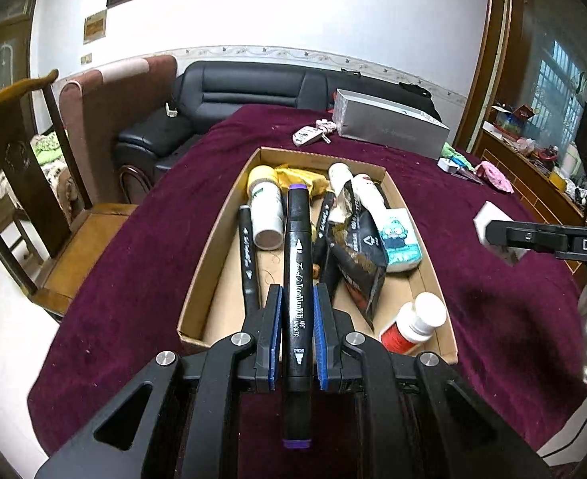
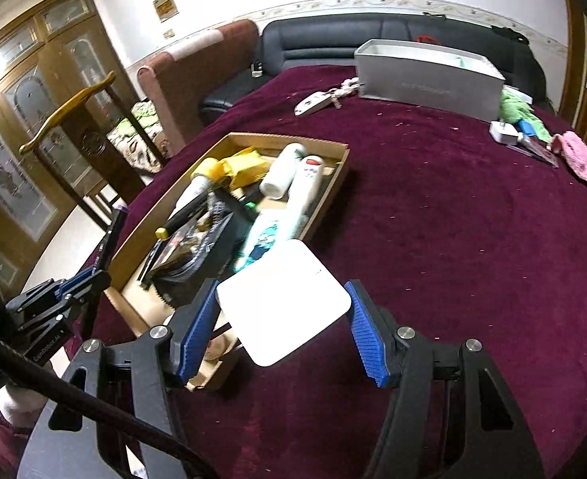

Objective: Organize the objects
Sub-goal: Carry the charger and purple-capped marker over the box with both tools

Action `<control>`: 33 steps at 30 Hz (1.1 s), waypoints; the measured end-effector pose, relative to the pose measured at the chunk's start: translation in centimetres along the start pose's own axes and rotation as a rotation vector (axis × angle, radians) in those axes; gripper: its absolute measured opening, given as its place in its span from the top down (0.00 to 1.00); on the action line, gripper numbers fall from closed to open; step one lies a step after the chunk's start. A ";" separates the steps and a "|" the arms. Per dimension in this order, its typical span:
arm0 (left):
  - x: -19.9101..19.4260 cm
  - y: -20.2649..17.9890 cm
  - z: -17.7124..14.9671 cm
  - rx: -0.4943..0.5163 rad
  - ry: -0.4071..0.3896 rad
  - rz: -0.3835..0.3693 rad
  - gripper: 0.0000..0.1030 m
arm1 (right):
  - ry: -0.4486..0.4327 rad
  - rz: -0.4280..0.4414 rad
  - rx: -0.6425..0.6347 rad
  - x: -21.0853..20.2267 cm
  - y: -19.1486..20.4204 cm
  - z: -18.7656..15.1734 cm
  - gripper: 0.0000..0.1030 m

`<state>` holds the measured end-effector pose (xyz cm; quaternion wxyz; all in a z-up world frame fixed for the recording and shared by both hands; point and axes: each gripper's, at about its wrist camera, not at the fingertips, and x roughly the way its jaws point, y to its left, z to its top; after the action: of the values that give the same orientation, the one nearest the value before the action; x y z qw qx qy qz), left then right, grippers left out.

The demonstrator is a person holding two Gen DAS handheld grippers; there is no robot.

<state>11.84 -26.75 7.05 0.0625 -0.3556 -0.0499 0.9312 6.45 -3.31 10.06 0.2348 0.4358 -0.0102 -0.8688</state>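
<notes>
My left gripper (image 1: pixel 297 319) is shut on a black art marker (image 1: pixel 298 255) with purple ends, which hangs lengthwise over the near end of a cardboard tray (image 1: pixel 407 203). In the tray lie several bottles, other black markers, a black pouch (image 1: pixel 357 255) and a tissue pack (image 1: pixel 399 239). My right gripper (image 2: pixel 283 319) is shut on a flat white box (image 2: pixel 283 303), with a blue pad against each side, just past the tray's (image 2: pixel 327 147) near right corner. From the right wrist, the left gripper (image 2: pixel 66 291) and its marker (image 2: pixel 110 235) show at the far left.
A dark red cloth (image 2: pixel 453 239) covers the table. At its far side stand a long silver box (image 2: pixel 429 76), a key fob with keys (image 2: pixel 313 103), a pink cloth (image 2: pixel 577 155) and small items. A wooden chair (image 1: pixel 26 159) and a black sofa (image 1: pixel 253 88) lie beyond the left edge.
</notes>
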 end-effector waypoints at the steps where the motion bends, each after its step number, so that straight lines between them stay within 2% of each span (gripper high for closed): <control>1: 0.0 -0.1 -0.1 0.003 0.003 -0.009 0.89 | 0.003 0.004 -0.002 0.1 0.2 0.0 0.39; 11: 3.8 -0.2 0.4 -0.007 0.109 -0.024 0.89 | 0.053 0.043 -0.015 2.6 1.8 -0.3 0.39; 19: 8.6 0.4 4.0 -0.015 0.246 -0.043 0.89 | 0.054 0.049 -0.006 2.8 1.7 -0.1 0.39; 27: 10.4 -2.2 5.8 0.036 0.258 -0.079 0.89 | 0.054 0.051 0.013 3.0 1.1 0.2 0.39; 33: 10.1 -1.8 5.6 0.048 0.258 -0.043 0.89 | 0.061 0.057 0.016 3.3 0.8 0.3 0.39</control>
<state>0.74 -23.72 4.79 0.0970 -0.4698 -0.0270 0.8770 4.91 -5.45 7.96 0.2561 0.4637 -0.0225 -0.8479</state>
